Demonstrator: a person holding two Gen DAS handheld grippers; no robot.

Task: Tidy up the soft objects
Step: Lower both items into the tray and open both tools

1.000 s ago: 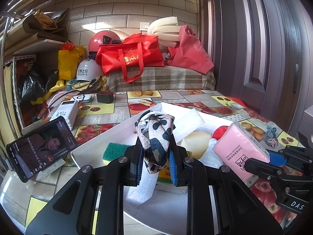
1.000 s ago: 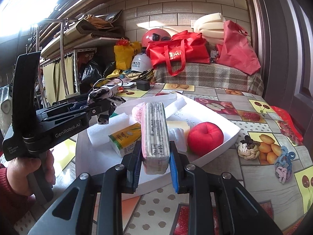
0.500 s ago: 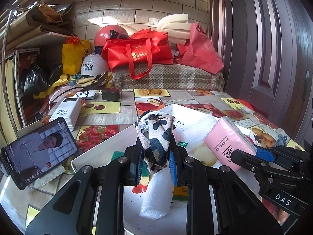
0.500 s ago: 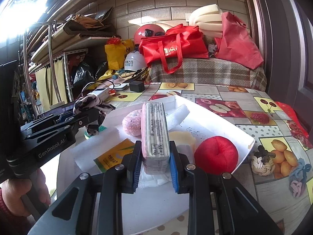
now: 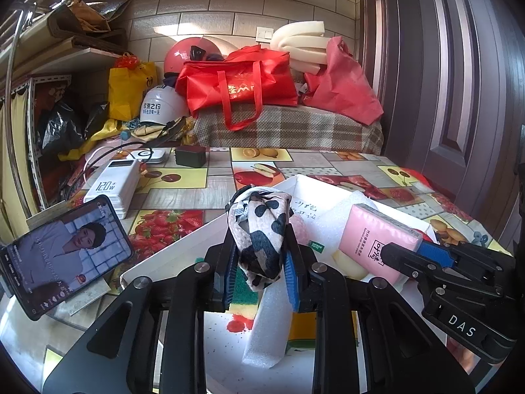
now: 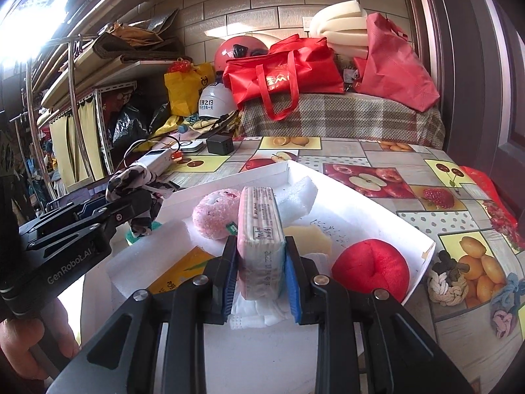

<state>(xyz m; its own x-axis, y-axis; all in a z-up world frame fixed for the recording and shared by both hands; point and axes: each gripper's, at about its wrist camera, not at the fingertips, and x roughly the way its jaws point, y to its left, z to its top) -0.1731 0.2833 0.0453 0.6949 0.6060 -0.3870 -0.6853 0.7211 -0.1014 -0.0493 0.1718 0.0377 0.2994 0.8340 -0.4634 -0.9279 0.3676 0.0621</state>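
My left gripper (image 5: 261, 274) is shut on a black-and-white spotted cloth (image 5: 261, 229) and holds it above the near left part of the white tray (image 5: 295, 180). My right gripper (image 6: 261, 275) is shut on a pink tissue pack (image 6: 261, 229), held upright over the tray (image 6: 423, 239). In the tray lie a red plush apple (image 6: 370, 267), a pink sponge ball (image 6: 215, 213), white foam pieces (image 6: 297, 193), a yellow packet (image 6: 178, 271) and a green-and-yellow sponge (image 5: 242, 295). The tissue pack also shows in the left wrist view (image 5: 377, 239).
A phone (image 5: 62, 252) leans at the tray's left, with a white power bank (image 5: 113, 184) and a black box (image 5: 190, 157) behind it. A knotted rope toy (image 6: 448, 279) lies right of the tray. Red bags (image 5: 236, 85) and helmets sit at the back.
Both grippers have moved forward over the tray with their loads. The tissue pack has moved closer to the cloth. Both grips are unchanged.
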